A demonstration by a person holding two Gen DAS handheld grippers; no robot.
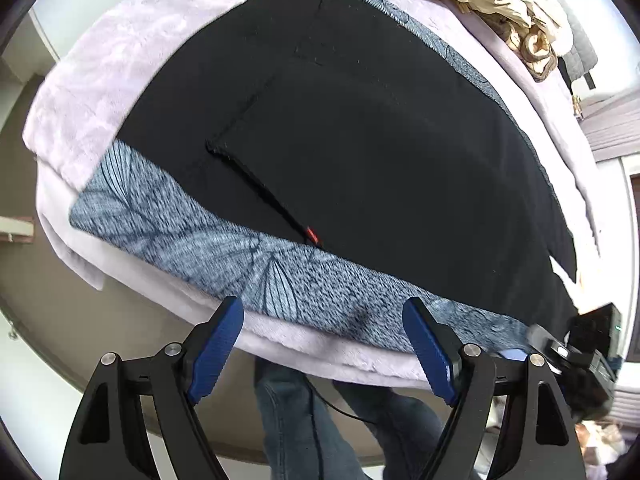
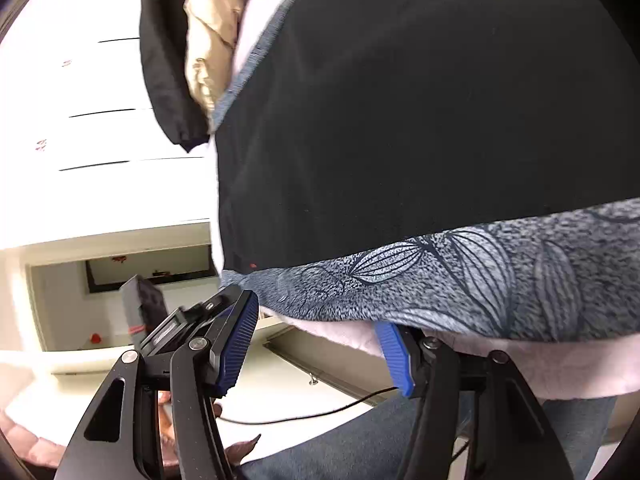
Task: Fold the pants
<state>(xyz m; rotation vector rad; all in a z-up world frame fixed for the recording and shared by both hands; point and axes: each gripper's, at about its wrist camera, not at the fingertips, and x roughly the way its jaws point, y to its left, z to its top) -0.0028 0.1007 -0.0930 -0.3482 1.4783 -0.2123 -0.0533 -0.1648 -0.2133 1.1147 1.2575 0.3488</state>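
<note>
Left wrist view: black pants (image 1: pixel 360 140) flat, left tool (image 1: pixel 323 344) and right tool (image 2: pixel 316 344) both released.

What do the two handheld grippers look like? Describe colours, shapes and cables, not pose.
Both match. The left gripper and the right gripper each have black angular linkage arms with cut-out slots and round silver pivot pins. Their fingers carry ribbed bright-blue pads. A thin black cable trails below the right gripper. No markings are legible.
</note>
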